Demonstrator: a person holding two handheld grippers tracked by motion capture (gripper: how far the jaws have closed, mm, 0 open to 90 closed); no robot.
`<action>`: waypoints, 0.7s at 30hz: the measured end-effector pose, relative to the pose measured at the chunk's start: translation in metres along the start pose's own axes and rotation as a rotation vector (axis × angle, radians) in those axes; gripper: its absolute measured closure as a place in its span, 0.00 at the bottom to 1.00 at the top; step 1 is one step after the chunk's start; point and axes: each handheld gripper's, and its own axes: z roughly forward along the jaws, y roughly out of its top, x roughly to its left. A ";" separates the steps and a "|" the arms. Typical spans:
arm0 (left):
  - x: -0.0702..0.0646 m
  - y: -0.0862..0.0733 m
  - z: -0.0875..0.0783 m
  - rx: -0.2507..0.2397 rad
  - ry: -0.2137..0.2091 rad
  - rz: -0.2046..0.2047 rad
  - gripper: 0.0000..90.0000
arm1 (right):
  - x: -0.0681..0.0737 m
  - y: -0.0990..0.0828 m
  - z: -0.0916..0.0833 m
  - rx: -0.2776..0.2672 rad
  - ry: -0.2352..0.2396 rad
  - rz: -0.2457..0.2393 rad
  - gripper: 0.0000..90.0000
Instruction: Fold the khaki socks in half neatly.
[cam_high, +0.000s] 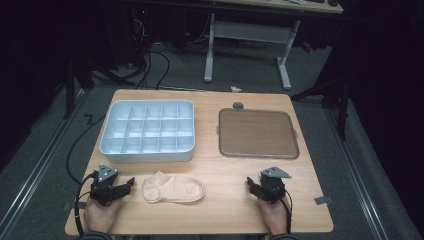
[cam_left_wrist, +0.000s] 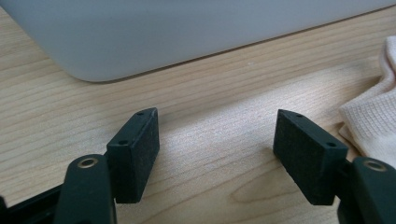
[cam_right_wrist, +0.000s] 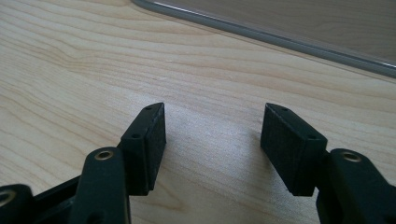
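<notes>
Sock: pale peach sock (cam_high: 173, 189) flat on the wooden table (cam_high: 220, 210), near front edge, between the grippers; long axis left-right, toe end right
Left gripper (cam_high: 131, 182): jaws apart, empty, just left of sock
Right gripper (cam_high: 248, 182): jaws apart, empty, well apart from sock
Behind: white compartment box (cam_high: 148, 132) left, brown tray (cam_high: 258, 133) right

A light wooden table (cam_high: 225, 210) stands on grey carpet (cam_high: 45, 145), lit from above while the room's edges fall into darkness. At the top of the frame a white-legged desk (cam_high: 285, 60) stands, with what seem to be cables (cam_high: 150, 60) trailing at upper left.
</notes>
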 end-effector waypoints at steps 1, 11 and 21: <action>0.000 0.000 0.000 -0.002 -0.001 -0.003 0.35 | 0.000 0.000 0.000 0.000 0.000 0.000 0.45; 0.000 0.000 0.000 -0.002 0.000 -0.006 0.36 | 0.000 0.000 0.000 0.000 -0.001 -0.003 0.45; 0.000 0.000 0.000 -0.002 0.004 -0.003 0.36 | 0.000 0.000 0.000 0.000 0.001 -0.004 0.44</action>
